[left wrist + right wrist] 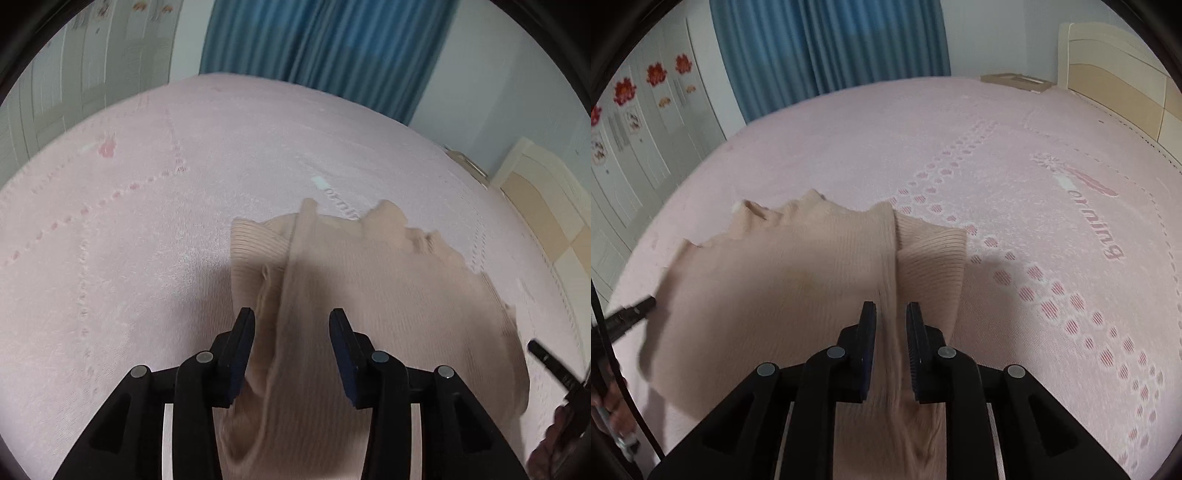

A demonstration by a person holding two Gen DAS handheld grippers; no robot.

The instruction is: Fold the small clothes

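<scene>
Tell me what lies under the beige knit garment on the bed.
The beige knit garment lies on the pink bedspread; a ribbed layer of it shows under the top fold. Anything else beneath is covered.

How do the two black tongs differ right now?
The left black tongs stand wide apart, with the beige ribbed knit garment loose between them. The right black tongs leave a narrower gap, with a fold of garment running through it. Both hover over the pink patterned bedspread.
</scene>
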